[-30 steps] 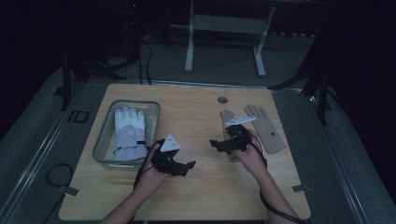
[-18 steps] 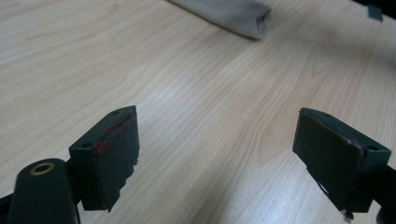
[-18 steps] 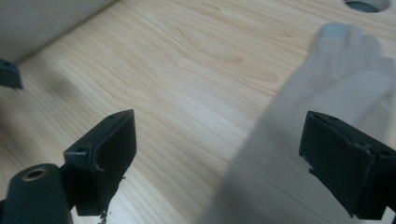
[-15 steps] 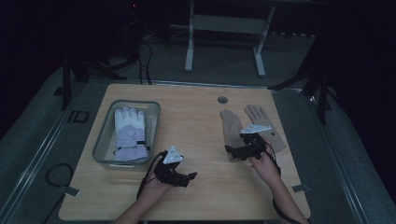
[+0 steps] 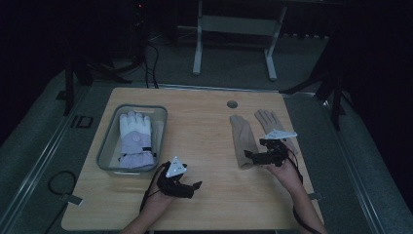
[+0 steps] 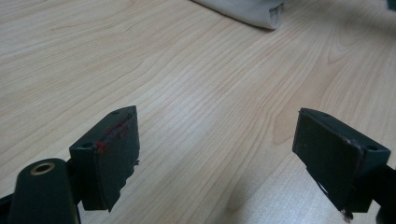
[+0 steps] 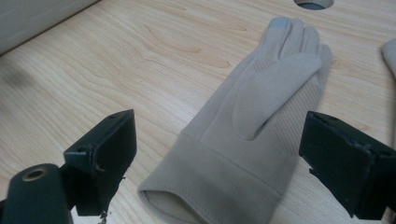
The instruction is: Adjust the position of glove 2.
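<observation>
The right gripper [image 7: 215, 163] hangs with its jaws wide apart over the cuff of the beige glove [image 7: 261, 116], which lies flat near the table's [image 5: 209, 126] right edge, fingers toward the far edge. The left gripper [image 6: 217, 158], jaws apart, is over bare wood near the front edge.

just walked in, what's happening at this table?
A person at a light wooden table holds a black two-jaw gripper in each hand. The right gripper is open and lined up on the cuff of a beige knit glove lying flat on the table, not gripping it yet. A second beige glove lies beside it. The left gripper is open over bare wood with nothing between its fingers. A white and lilac padded glove lies in a grey plastic tray on the left.
</observation>
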